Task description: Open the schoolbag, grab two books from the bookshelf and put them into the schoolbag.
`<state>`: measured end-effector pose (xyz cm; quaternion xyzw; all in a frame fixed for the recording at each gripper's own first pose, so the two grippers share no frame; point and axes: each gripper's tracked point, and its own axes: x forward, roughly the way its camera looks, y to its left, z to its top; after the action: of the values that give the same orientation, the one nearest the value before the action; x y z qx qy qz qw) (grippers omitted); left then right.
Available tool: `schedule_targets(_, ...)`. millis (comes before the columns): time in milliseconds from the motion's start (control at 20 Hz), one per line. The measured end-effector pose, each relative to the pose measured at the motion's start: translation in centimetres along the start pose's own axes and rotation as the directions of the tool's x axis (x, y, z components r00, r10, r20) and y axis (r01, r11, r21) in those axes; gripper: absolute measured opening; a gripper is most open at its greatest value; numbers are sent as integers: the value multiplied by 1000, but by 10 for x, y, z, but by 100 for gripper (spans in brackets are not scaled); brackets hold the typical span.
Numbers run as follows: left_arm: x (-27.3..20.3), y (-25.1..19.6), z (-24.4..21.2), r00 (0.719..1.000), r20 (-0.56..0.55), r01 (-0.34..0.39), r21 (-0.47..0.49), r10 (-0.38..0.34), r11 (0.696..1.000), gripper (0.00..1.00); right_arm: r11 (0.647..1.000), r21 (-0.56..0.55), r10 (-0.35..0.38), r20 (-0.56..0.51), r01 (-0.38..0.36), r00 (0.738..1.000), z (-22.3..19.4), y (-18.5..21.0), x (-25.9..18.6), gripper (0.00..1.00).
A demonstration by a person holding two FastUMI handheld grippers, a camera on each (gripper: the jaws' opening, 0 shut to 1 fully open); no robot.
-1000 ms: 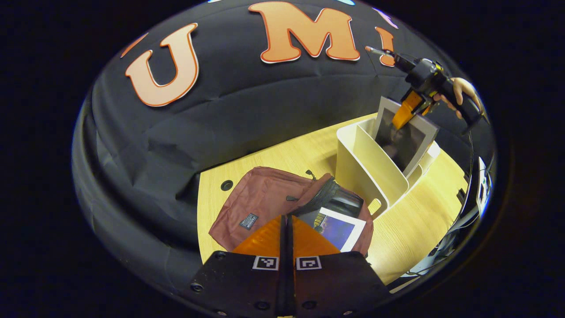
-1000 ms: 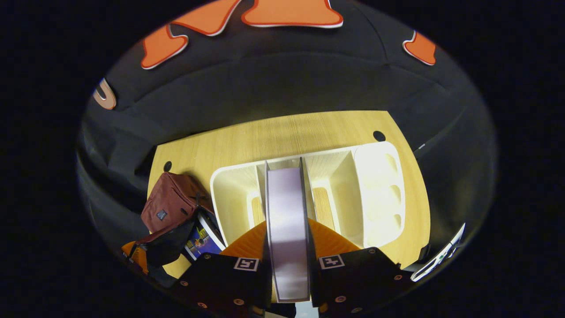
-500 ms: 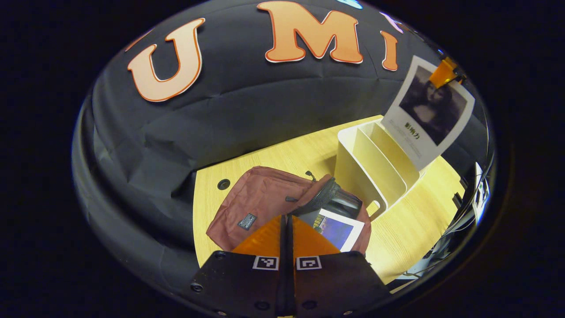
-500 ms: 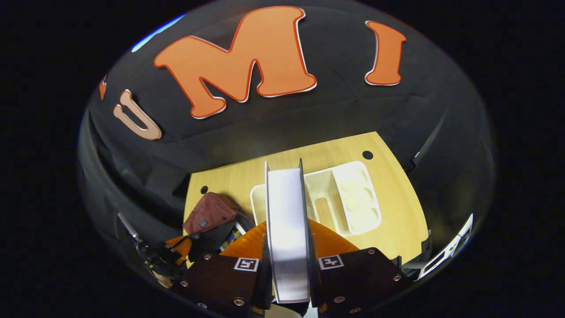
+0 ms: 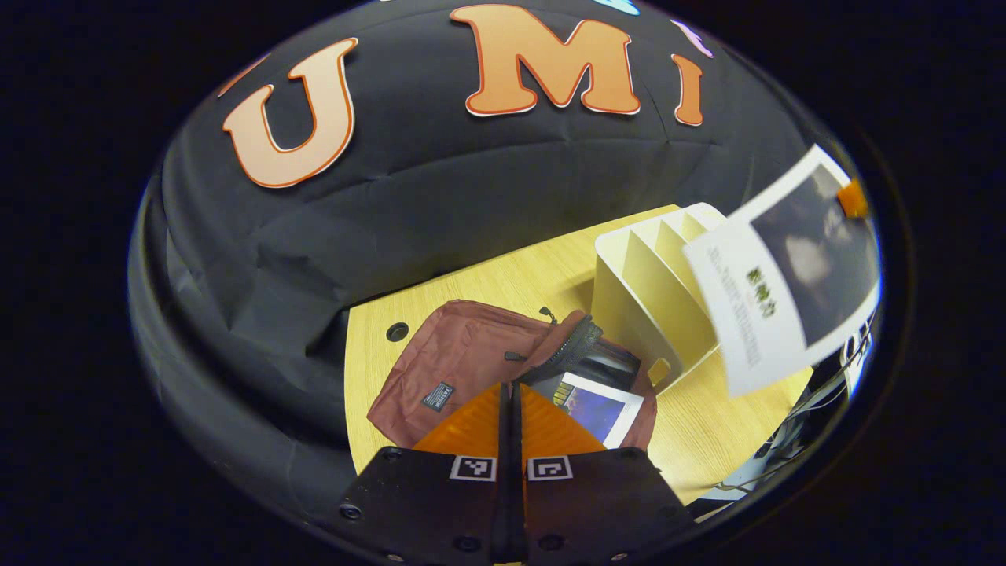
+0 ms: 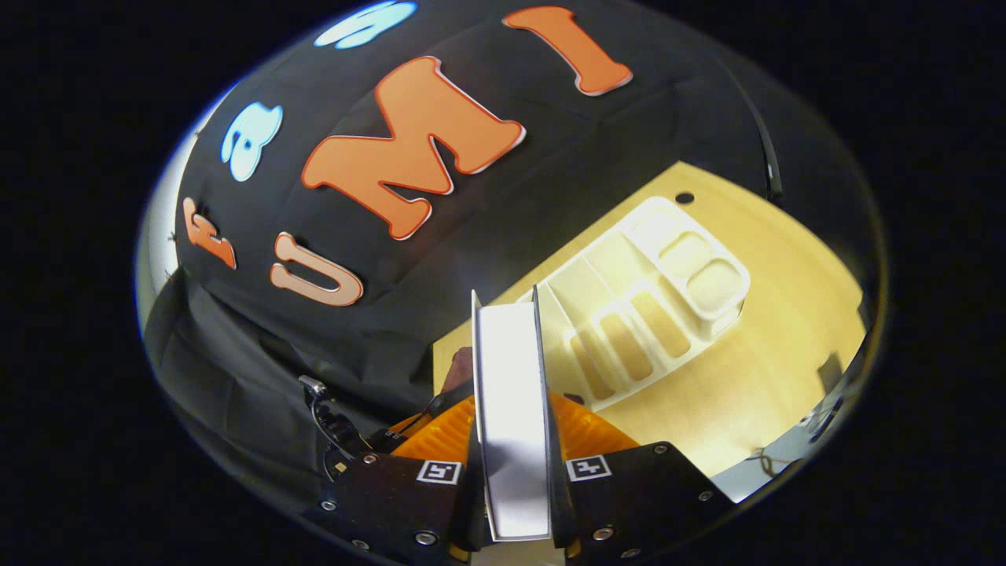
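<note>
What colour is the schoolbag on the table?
The schoolbag is dark reddish-brown, maroon-like, with a small dark patch. The left gripper view shows it best.

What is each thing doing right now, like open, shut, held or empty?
Schoolbag: lying on the table, unzipped, open.
First book: sticking out of the schoolbag's mouth.
Second book: held in the air.
Bookshelf: upright, slots empty.
Right gripper: shut on the second book.
Left gripper: shut, holding nothing.

The left gripper view looks down close over the open schoolbag (image 5: 487,362) on the surface (image 5: 542,275), the right gripper view from higher, tilted, both sharing the white bookshelf (image 6: 652,291).
</note>
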<state>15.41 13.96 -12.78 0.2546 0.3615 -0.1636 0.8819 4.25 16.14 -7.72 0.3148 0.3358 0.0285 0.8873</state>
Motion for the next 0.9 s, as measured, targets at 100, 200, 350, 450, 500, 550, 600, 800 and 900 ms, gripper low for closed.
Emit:
schedule_targets(100,-3,-2,3,1000,-3,2,22,-2,1000,0,995,96,34,-62,-28,997,-30,-11,25,34)
schedule_targets(200,-5,-5,5,1000,-12,-1,49,1,999,0,992,123,28,-77,-18,997,-47,-28,52,34)
schedule_targets(350,-7,-8,12,1000,-7,0,80,0,997,1,983,178,68,-82,-52,994,-66,-28,77,34)
schedule_targets(450,-10,-11,13,1000,-4,3,86,-2,996,1,977,202,88,-78,-70,993,-80,-30,93,34)
schedule_targets(500,-11,-12,13,1000,-6,4,87,-4,996,0,976,207,79,-72,-63,994,-84,-35,102,34)
schedule_targets(550,-11,-14,15,1000,-8,7,89,-6,996,0,976,213,72,-70,-55,995,-87,-38,112,34)
schedule_targets(600,-12,-14,15,1000,-10,5,87,-4,996,0,973,224,70,-70,-53,995,-91,-40,120,34)
schedule_targets(800,-18,-15,22,1000,-4,-2,86,2,996,1,967,244,85,-55,-69,995,-102,-38,144,34)
schedule_targets(900,-19,-16,23,1000,-1,-6,88,6,996,0,969,237,76,-40,-65,996,-101,-35,158,34)
